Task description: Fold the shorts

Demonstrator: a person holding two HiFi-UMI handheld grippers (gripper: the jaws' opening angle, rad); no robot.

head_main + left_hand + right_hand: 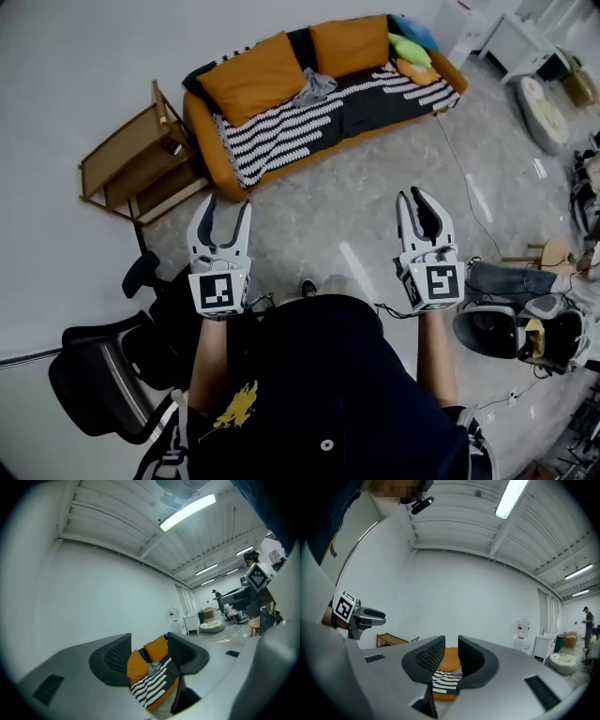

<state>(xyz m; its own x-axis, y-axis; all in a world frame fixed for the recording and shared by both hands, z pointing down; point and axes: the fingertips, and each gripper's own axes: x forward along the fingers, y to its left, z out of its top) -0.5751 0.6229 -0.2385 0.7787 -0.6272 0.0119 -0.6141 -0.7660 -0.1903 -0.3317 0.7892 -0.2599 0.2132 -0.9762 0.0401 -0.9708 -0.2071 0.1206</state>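
The grey shorts (316,87) lie crumpled on the orange sofa (208,142), on its black-and-white striped cover and between two orange cushions. I stand well back from the sofa with both grippers held level and pointed at it. My left gripper (227,208) is open wide with nothing between its jaws; in the left gripper view (150,660) the shorts (153,668) show far off through the gap. My right gripper (417,199) has only a narrow gap between its pads and holds nothing; the right gripper view (451,656) shows the sofa beyond.
A low wooden shelf (131,164) stands left of the sofa against the wall. A black office chair (103,375) is close at my left. At my right are a headset-like device (511,328) and cables on the floor. A white cushion seat (544,112) lies far right.
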